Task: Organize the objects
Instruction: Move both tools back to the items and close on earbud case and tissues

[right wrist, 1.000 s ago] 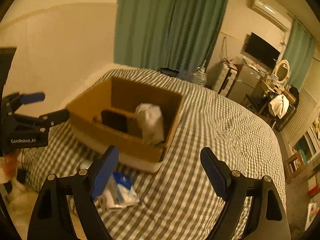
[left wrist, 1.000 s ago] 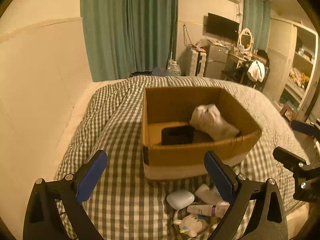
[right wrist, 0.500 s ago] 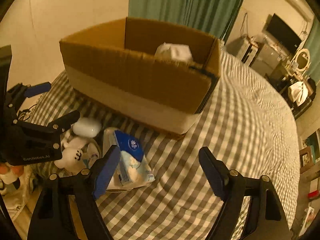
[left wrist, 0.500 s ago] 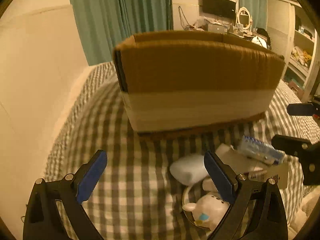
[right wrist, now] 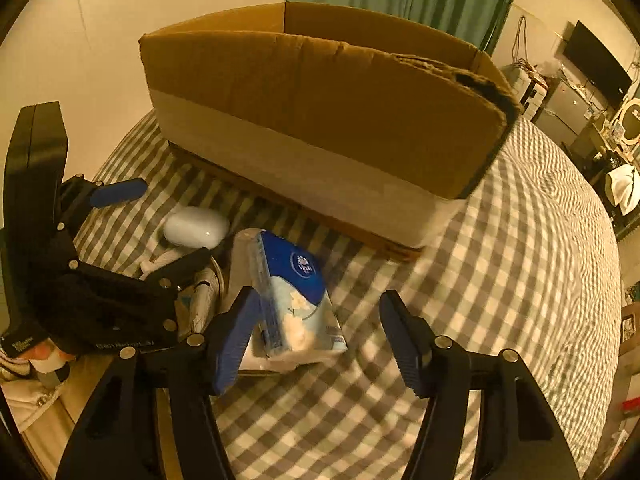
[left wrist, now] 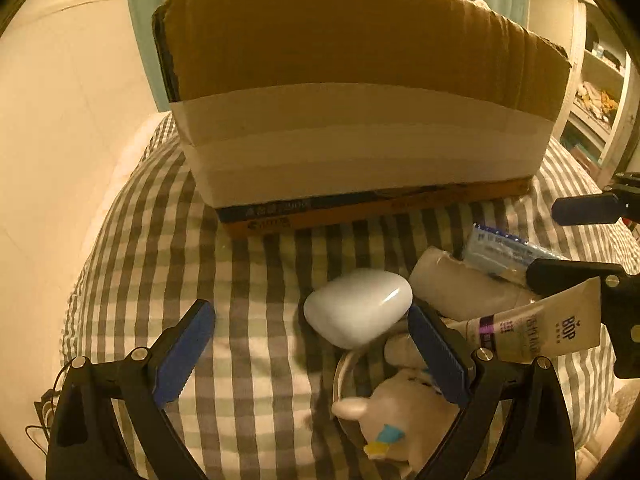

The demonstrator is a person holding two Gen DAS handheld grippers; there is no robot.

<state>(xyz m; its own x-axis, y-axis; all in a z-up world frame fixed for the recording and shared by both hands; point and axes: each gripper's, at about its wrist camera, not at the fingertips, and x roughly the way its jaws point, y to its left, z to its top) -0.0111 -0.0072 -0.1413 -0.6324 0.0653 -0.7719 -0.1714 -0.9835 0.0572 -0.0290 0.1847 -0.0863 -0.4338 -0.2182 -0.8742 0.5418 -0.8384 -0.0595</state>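
A tall cardboard box [left wrist: 352, 92] stands on the checked bed cover; it also shows in the right wrist view [right wrist: 320, 120]. In front of it lie a white oval case [left wrist: 358, 306], a white plush toy [left wrist: 396, 416], a beige tube [left wrist: 536, 330], a white roll [left wrist: 460, 284] and a blue tissue pack [right wrist: 296, 300]. My left gripper [left wrist: 308, 344] is open, low over the cover, its right finger beside the white case. My right gripper [right wrist: 316, 332] is open, its left finger next to the tissue pack.
The bed's checked cover [right wrist: 500, 280] stretches right of the box. A cream wall [left wrist: 60, 140] lies left. Shelves [left wrist: 596, 96] and furniture with a TV [right wrist: 596, 68] stand at the far right. The left gripper's body [right wrist: 80, 280] sits close to the right one.
Both grippers have dropped lower and closer to the items in front of the box. The box's inside is no longer visible. Both stay open.
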